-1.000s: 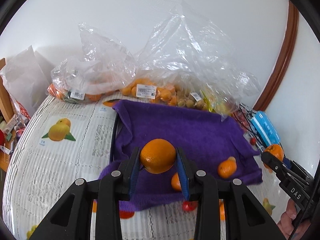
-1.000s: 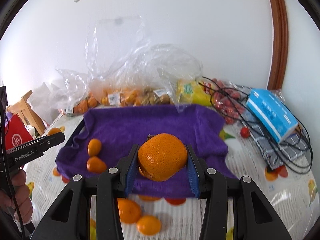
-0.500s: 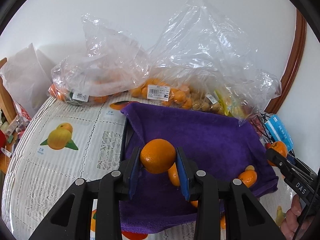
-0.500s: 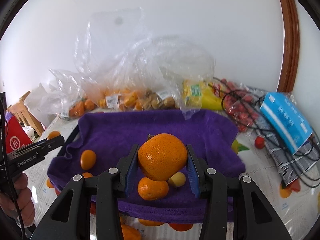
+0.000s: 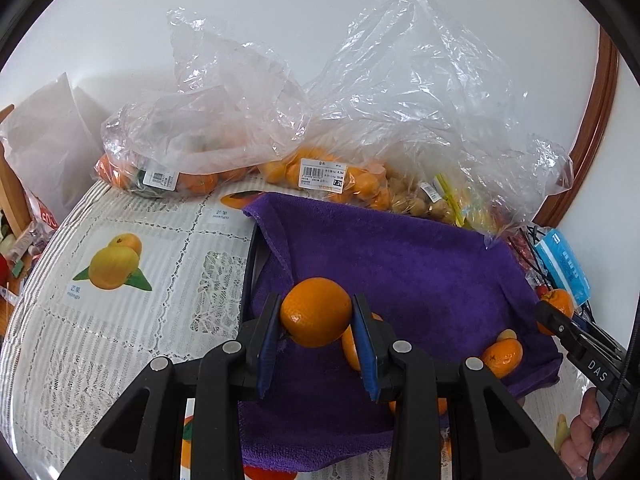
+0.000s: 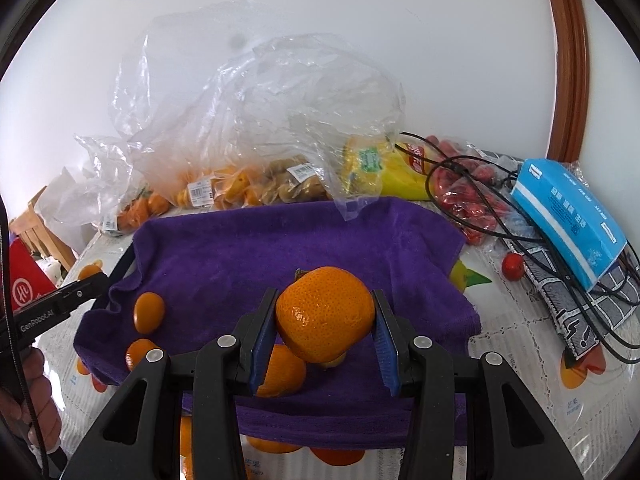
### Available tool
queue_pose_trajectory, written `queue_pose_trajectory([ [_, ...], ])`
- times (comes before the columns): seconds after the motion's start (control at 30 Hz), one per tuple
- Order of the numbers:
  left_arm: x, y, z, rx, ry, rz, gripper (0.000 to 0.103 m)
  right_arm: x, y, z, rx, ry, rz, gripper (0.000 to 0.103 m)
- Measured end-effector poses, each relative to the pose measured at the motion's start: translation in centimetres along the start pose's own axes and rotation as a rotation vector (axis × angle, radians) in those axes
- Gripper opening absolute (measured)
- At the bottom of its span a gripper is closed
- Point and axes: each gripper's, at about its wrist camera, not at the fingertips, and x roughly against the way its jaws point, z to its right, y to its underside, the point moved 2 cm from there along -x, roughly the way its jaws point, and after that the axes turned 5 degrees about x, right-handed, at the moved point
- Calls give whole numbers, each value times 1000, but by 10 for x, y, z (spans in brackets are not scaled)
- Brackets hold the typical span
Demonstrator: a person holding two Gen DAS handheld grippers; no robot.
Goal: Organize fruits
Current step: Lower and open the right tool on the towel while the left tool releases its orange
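- While your left tongs (image 5: 316,312) clench one orange (image 5: 316,311), your right tongs (image 6: 325,320) clench a mandarin (image 6: 325,319).
- Directly beneath both lies the purple towel (image 6: 280,252), holding loose fruit.
- Beyond, bagged fruit (image 5: 320,176) lines the worktop (image 5: 120,320).

bright, even daylight, sharp through the middle
glare glints on the clear plastic bags (image 5: 392,92); the white wall (image 6: 360,8) glows; fisheye bends edges into dark corners; shadows soft.

Black left gripper (image 5: 316,340), blue pads (image 5: 267,344), silver screws (white "GenRoboLAI" lettering), black cable (image 6: 16,344)
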Motion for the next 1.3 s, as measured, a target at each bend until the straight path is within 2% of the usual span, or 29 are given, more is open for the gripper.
queue_pose_trajectory([
  [1.3, -1, 2, 2, -3, 21, -17, 33, -18, 12, -12, 53, 4, -72, 44],
])
